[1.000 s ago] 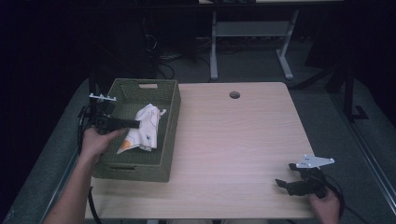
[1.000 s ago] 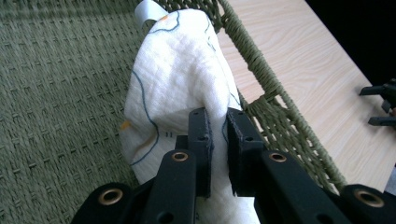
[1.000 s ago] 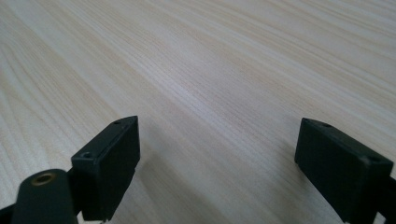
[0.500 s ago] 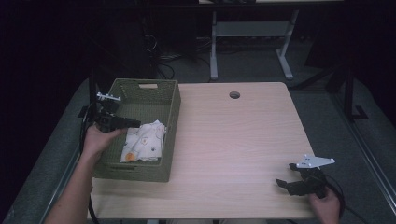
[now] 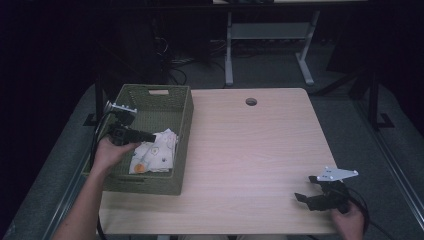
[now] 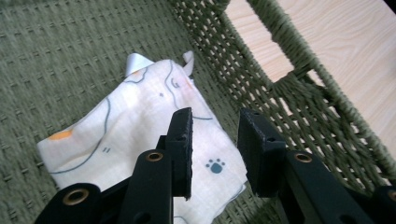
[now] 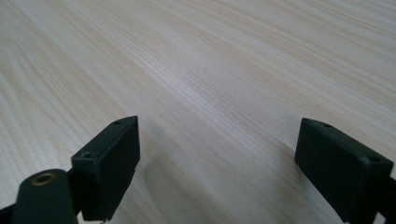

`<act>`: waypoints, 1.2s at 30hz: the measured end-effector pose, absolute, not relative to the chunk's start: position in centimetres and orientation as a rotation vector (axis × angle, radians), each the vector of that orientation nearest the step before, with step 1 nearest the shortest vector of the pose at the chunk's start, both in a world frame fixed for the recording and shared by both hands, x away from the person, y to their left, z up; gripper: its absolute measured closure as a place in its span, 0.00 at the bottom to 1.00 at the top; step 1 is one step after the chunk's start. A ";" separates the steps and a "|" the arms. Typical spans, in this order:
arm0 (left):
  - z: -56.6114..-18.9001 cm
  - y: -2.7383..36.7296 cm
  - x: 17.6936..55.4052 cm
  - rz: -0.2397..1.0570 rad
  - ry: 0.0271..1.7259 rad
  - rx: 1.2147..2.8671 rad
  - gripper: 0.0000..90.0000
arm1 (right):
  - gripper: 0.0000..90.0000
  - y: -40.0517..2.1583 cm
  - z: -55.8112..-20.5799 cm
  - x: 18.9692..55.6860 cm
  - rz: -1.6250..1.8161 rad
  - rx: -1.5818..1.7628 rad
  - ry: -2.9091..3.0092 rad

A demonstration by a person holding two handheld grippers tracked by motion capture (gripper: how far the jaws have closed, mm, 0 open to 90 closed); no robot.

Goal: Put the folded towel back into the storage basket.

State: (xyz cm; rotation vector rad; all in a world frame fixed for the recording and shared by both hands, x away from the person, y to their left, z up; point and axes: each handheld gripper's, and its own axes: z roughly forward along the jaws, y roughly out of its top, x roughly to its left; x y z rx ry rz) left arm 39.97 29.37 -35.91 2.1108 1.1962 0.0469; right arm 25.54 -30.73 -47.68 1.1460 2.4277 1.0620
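Left tongs (image 6: pixel 214 147) part-open, just opened, nothing gripped, hovering over printed cloth (image 6: pixel 140 135) lying in green woven basket (image 5: pixel 150 182) at bench's left edge. Right tongs (image 7: pixel 229 172) wide open, empty, near bench's front right corner. Risk: jaws snagging cloth when lifting away, dragging it out. Bench (image 5: pixel 250 145) pale wood-grain, bare; room dark.

Left gripper (image 5: pixel 150 136) held level in the left hand (image 5: pixel 111 151), jaws just opened to a narrow gap, nothing pinched. Right gripper (image 5: pixel 300 198) resting low in the right hand (image 5: pixel 348 221), jaws spread wide.
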 end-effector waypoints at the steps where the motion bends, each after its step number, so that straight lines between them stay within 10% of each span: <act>1: -35.9 29.4 40.0 0.047 1.196 2.111 0.73 | 0.15 -30.7 -47.7 25.5 1.053 1.144 2.430; 36: -33.2 27.2 37.2 0.092 1.156 1.990 0.62 | 0.15 -31.2 -47.7 26.0 1.115 1.128 2.436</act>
